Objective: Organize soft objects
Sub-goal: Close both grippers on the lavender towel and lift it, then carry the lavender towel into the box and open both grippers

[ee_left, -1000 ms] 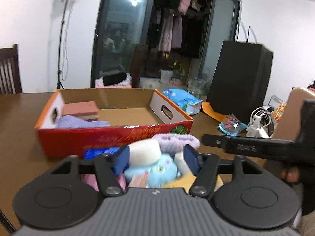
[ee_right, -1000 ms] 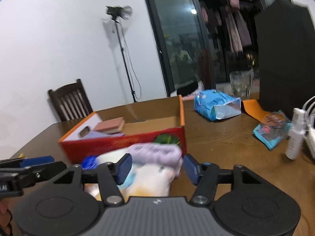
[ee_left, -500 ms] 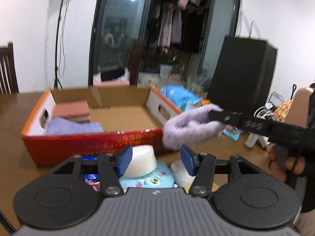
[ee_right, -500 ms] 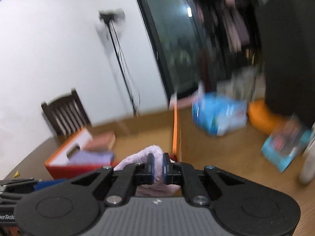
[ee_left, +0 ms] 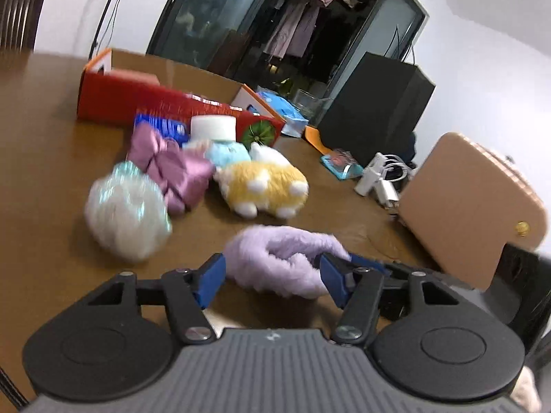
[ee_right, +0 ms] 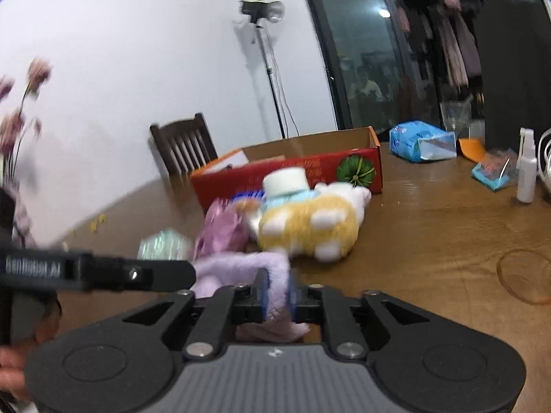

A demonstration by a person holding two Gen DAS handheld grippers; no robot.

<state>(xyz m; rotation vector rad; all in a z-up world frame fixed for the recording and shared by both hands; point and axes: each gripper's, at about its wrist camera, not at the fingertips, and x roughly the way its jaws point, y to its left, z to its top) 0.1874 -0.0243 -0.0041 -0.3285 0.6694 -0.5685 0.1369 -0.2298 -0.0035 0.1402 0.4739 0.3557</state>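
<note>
A purple fuzzy cloth (ee_left: 275, 258) lies low over the brown table, right in front of both grippers. My right gripper (ee_right: 277, 292) pinches one fold of the purple fuzzy cloth (ee_right: 234, 268); its jaws are opening but the pads still press on it. My left gripper (ee_left: 272, 272) straddles the cloth's other end, its jaws opening and not gripping. Farther back sit a yellow plush (ee_left: 265, 186), a pink satin bow (ee_left: 168, 165), a white mesh pouf (ee_left: 127, 206) and a white roll (ee_left: 213, 127). Behind them stands the red cardboard box (ee_left: 137, 99).
A tan case (ee_left: 475, 203) and white chargers (ee_left: 378, 179) sit at the right. A black cabinet (ee_left: 375, 113), a blue tissue pack (ee_right: 420, 141), a spray bottle (ee_right: 527, 172) and a clear round coaster (ee_right: 527, 275) are also there. A wooden chair (ee_right: 186, 148) stands behind the box.
My right gripper shut on the purple fuzzy cloth, lifted it off the pile and drew it back toward the near edge. My left gripper also pulled back and now straddles the cloth.
</note>
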